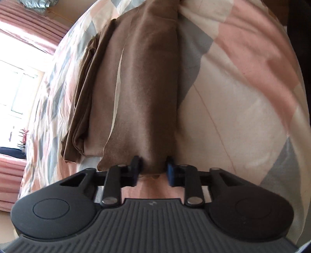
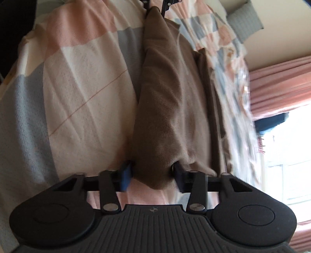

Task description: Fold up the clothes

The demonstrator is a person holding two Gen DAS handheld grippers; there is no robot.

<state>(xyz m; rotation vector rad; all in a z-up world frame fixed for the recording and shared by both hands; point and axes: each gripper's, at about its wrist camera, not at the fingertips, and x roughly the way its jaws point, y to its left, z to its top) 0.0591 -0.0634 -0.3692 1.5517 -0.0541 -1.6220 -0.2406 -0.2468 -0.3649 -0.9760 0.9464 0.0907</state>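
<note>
A brown garment (image 1: 143, 81) lies lengthwise on the checked bedspread (image 1: 243, 77), part of it lifted and stretched between my two grippers. My left gripper (image 1: 153, 167) is shut on one end of the brown garment, with the cloth bunched between its fingers. My right gripper (image 2: 153, 173) is shut on the other end of the garment (image 2: 165, 109). In the right wrist view the left gripper (image 2: 155, 5) shows at the far end, pinching the cloth. Lower folded layers of the garment lie flat beside the raised fold (image 1: 85, 101).
The bedspread (image 2: 77, 81) has pink, white and grey patches. Pink curtains (image 1: 29, 21) and a bright window (image 2: 287, 151) are at the side. A grey pillow (image 2: 245, 23) lies at the bed's far end.
</note>
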